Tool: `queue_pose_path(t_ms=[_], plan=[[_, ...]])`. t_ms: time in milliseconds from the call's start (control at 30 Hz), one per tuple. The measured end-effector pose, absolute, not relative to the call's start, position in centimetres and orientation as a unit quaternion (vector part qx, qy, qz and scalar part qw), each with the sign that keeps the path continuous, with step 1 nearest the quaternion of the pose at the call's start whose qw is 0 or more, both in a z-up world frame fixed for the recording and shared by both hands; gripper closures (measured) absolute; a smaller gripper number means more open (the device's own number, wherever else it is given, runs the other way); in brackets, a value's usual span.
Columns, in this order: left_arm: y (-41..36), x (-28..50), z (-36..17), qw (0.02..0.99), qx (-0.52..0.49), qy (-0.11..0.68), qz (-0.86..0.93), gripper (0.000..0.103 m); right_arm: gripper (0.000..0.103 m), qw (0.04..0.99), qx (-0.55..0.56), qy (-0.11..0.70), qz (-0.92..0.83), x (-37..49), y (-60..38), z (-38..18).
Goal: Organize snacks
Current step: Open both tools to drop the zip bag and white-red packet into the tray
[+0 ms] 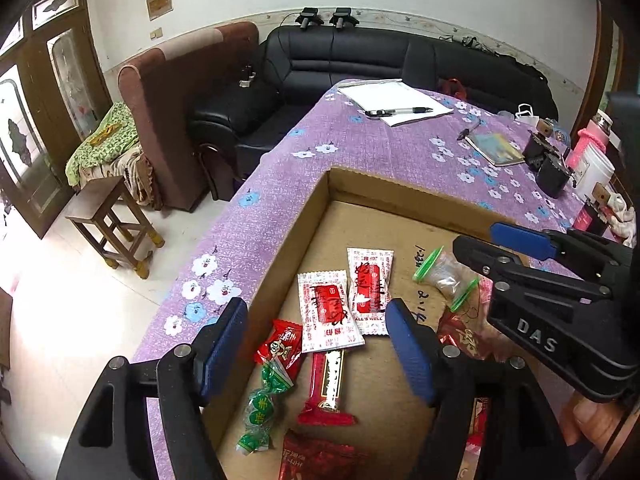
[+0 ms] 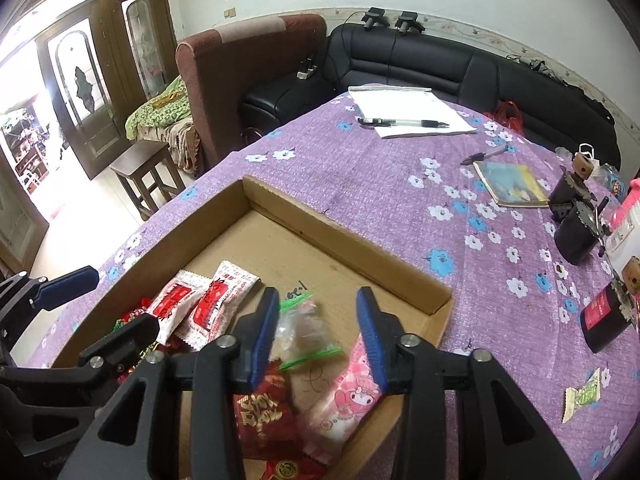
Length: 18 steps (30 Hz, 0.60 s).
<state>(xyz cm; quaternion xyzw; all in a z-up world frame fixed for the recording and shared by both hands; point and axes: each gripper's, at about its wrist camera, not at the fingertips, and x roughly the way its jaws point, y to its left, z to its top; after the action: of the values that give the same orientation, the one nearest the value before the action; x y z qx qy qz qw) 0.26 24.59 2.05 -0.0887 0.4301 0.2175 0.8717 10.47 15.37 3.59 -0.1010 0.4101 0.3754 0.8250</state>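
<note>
Most of the snacks already lie inside the shallow cardboard box on the purple-clothed bench: two white-and-red sachets side by side near the middle, a red bar below them, a green-wrapped candy and a small red packet by the left wall, a clear bag with green zip strips, a pink cartoon pouch and a crinkly red packet.

Both pairs of tongs hover over the box with nothing clasped. The left tongs stand wide apart above the bar and sachets, pads clear of every wrapper. The right tongs are parted more narrowly, with the clear bag and pink pouch showing between the pads but not pinched (released, as far as the pictures tell).

One stray is left outside: a green-and-white candy on the cloth, well apart from the box on its right. My judgement is that the job is nearly finished, with that candy still to be collected and perhaps some tidying of the pile, since the packets overlap loosely rather than sit in rows.
</note>
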Motion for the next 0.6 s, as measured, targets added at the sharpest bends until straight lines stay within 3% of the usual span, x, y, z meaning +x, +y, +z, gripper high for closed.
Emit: queue_pose_path(t_ms=[600], plan=[[20.9, -2.7, 4.0, 0.885, -0.075, 0.413, 0.200, 0.028, 0.058, 0.847, -0.073, 0.381, 0.363, 6.6, 9.0, 6.9]])
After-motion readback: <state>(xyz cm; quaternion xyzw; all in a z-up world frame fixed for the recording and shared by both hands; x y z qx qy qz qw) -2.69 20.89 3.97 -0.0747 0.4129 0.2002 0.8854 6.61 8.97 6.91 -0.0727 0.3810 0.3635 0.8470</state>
